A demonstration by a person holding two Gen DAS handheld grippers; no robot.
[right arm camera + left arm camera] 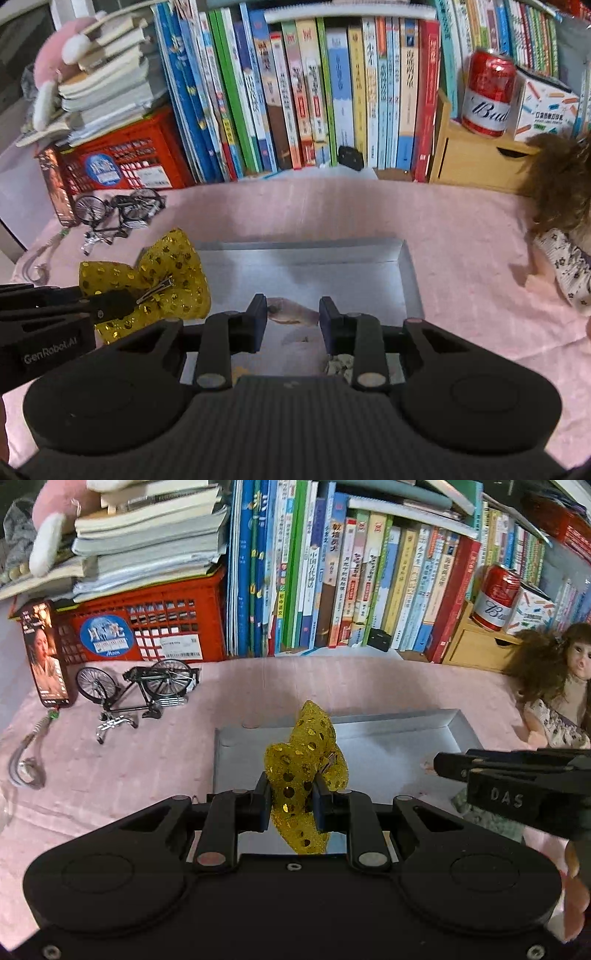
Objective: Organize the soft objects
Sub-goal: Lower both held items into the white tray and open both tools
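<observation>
Your left gripper (289,799) is clamped on the gold sequinned bow (308,760), held over the grey tray's (456,734) 9 o'clock edge, likely for dropping in. Your right gripper (293,317) hangs with fingers apart over the tray, empty. A pinkish item below it is too blurred to identify.

The right gripper (441,766) bears raised letters "DAS" on its body. The left gripper (110,304) shows "GenRobot.AI" in pale print on its side. A red can (487,96) carries white script reading "Bud". The book spines (295,92) carry Chinese titles, too small to read.
</observation>
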